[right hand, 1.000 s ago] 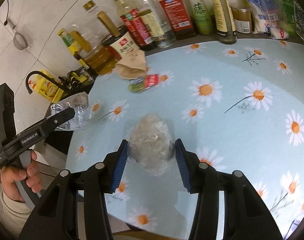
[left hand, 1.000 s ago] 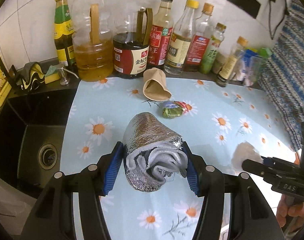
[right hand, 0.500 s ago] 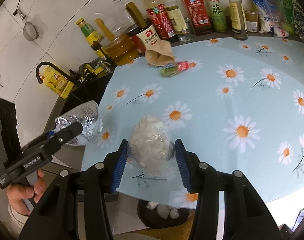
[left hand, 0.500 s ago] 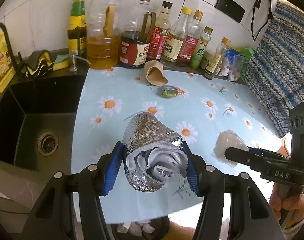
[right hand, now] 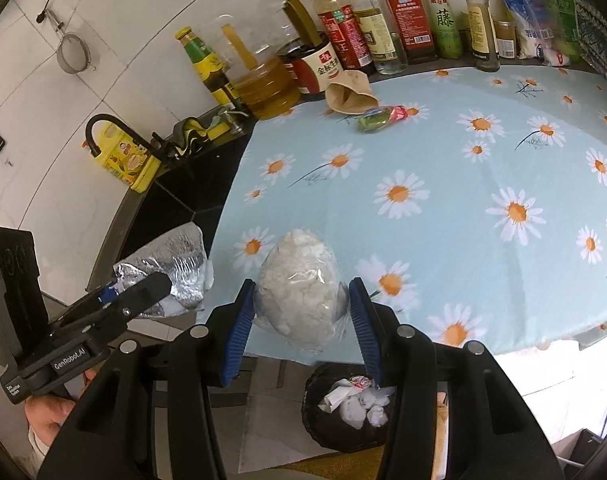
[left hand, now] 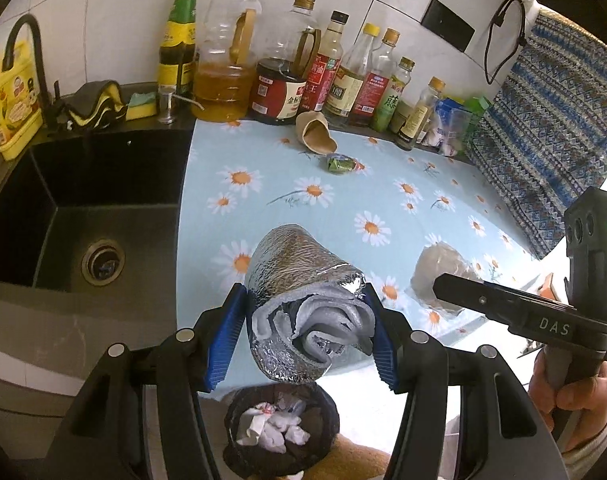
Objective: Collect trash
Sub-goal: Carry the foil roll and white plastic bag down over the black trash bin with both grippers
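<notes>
The worktop (left hand: 303, 184), under its daisy-print cloth, carried a row of bottles (left hand: 343, 76) along its back edge. Below its front edge stood a dark trash bin (left hand: 281, 428) with crumpled paper inside. The left tongs (left hand: 305, 332), about half open, gripped a rolled silver foil pouch (left hand: 295, 280) over that front edge, above the bin. The right tongs (right hand: 301, 312), a little narrower, clamped a clear bag of white scraps (right hand: 299, 280) over the same edge. A flattened paper cup (left hand: 315, 136) and a small green wrapper (left hand: 337, 163) lay near the back edge.
</notes>
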### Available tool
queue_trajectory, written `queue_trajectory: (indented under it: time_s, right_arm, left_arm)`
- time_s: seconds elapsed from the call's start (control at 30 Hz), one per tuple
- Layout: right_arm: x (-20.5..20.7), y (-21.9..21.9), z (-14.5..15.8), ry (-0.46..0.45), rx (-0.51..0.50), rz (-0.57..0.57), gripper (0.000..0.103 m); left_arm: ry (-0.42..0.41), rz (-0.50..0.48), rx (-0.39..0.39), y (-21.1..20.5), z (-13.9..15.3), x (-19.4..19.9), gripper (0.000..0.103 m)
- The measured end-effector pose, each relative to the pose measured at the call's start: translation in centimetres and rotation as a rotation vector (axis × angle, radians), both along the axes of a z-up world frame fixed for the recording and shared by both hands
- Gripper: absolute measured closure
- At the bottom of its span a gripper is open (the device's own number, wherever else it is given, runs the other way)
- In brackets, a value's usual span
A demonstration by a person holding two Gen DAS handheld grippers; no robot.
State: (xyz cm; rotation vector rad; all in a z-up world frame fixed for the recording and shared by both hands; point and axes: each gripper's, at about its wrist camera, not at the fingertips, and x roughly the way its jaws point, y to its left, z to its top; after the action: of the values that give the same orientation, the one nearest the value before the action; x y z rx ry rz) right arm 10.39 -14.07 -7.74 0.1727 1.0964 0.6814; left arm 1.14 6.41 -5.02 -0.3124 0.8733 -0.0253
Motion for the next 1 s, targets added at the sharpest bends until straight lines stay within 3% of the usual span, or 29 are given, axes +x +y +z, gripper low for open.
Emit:
queue_trajectory:
  time_s: [0.37, 1.0]
  right_arm:
    - [-5.4, -0.2, -1.2, 0.026, -0.017, -0.038, 0.055]
    - [-10.0, -1.7, -6.9, 0.176, -0.055, -0.055, 0.055]
  left_arm:
    - [0.021, -0.042, -0.011, -0.1, -1.4, -5.0, 0.048]
    - [0.177, -0.071, -0.078, -2.6, -7.9, -8.6, 0.048]
